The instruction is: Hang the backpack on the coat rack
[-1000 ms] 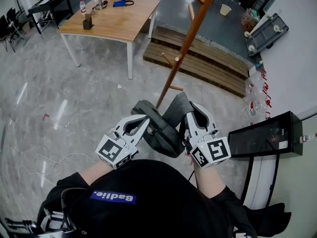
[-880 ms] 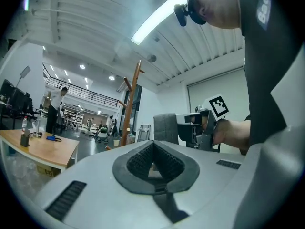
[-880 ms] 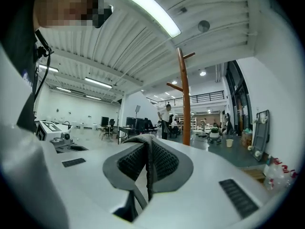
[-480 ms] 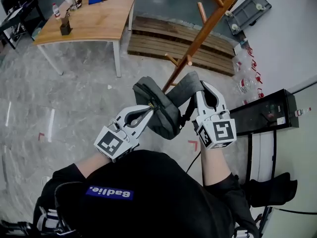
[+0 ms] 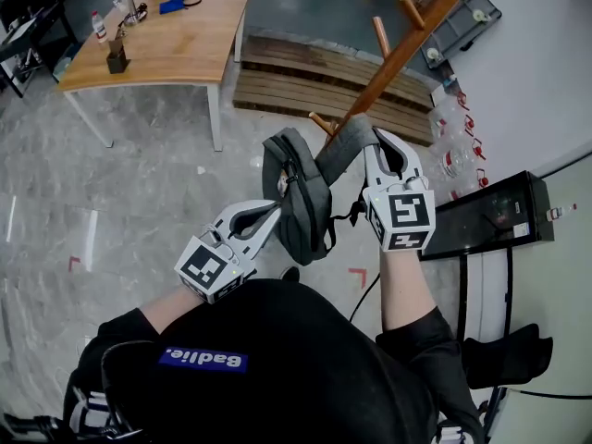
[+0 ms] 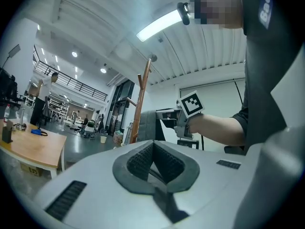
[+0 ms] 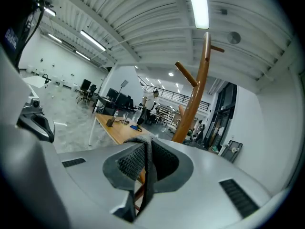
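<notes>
I hold a grey backpack (image 5: 301, 192) up between both grippers in the head view. My left gripper (image 5: 275, 209) is shut on a thin dark part of the bag's lower side. My right gripper (image 5: 370, 137) is shut on the grey shoulder strap (image 5: 338, 151), right beside the coat rack's brown pole (image 5: 398, 54) and its lower pegs. The strap (image 7: 147, 175) runs straight between the pads in the right gripper view, with the coat rack (image 7: 198, 89) just ahead. From the left gripper view I see its closed jaws (image 6: 153, 149), the backpack (image 6: 147, 125), the rack (image 6: 141, 104) and my right gripper (image 6: 183, 116).
A wooden table (image 5: 157, 49) with small items stands at the upper left. A low slatted wooden platform (image 5: 305, 77) lies behind the rack. A black cabinet (image 5: 490, 215) stands against the white wall at the right, with bottles (image 5: 453, 155) beside it. A cable trails on the floor.
Both grippers carried the backpack toward the coat rack. The right gripper rolled and moved up the picture to the pole's lower pegs. The bag now hangs more upright.
</notes>
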Available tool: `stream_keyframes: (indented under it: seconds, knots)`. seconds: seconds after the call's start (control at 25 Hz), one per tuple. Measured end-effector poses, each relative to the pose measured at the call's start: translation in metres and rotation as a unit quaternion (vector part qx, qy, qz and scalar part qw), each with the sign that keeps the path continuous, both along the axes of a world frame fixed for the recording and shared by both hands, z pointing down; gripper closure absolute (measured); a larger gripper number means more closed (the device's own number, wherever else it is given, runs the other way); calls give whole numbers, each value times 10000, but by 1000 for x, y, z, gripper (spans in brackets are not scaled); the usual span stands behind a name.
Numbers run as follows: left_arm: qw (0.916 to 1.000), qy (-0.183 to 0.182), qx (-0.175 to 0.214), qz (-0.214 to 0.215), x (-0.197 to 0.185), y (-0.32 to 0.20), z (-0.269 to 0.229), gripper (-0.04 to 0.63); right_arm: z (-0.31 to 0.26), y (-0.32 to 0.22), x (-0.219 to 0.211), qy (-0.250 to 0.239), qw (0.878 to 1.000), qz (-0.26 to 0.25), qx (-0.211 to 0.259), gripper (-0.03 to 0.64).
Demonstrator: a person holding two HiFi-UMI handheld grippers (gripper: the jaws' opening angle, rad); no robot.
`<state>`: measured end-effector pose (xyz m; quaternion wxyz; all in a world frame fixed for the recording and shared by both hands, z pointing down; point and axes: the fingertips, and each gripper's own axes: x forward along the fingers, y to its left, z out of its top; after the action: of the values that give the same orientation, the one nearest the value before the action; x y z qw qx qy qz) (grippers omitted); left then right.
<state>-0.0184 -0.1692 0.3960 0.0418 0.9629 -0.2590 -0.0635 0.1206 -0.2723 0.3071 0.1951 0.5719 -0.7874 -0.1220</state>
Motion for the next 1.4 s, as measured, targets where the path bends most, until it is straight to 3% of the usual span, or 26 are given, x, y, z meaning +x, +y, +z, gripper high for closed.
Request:
stream_keyframes:
  seconds: [0.28, 0.6, 1.16, 1.4]
  knots:
    - [9997, 7, -118, -198, 0, -15, 6, 586, 16, -38, 13, 475, 9965, -90, -689, 591]
    - [9991, -48, -387, -183, 10, -25, 25, 586, 48, -68, 14, 554, 9885, -326, -1370, 591]
    - [9971, -90, -668, -343, 12, -42, 41, 586, 60, -78, 29, 1053, 9805, -676, -1514, 591]
    - [9968, -177, -724, -274, 17, -42, 44, 586, 64, -72, 29, 1872, 9651, -639, -1715, 591]
